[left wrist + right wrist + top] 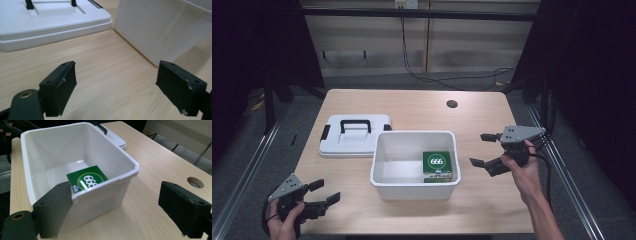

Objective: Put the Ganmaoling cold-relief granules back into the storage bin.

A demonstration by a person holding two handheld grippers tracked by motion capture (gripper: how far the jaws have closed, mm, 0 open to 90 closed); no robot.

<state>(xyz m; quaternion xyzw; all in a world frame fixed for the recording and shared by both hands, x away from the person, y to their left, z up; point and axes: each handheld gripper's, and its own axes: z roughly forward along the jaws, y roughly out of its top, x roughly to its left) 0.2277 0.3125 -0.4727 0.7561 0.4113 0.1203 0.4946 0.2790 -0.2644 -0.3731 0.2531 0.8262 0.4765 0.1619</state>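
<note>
High view: both tools waiting apart beside the bin

A white bin (384,172) is sitting mid-table (492,200), holding a green box (436,165) at its right side. A white lid (354,135) is lying just beside it. The left tool (326,192) and right tool (482,149) are both gaping, gripping nothing.

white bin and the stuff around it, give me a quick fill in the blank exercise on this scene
1. The green box lies inside the white ____.
2. The lid with the black handle lies on the table, not on the bin, on the side of the ____ gripper.
3. The jaws of the left gripper and the right gripper stand ____.

Missing words: bin; left; open
</note>
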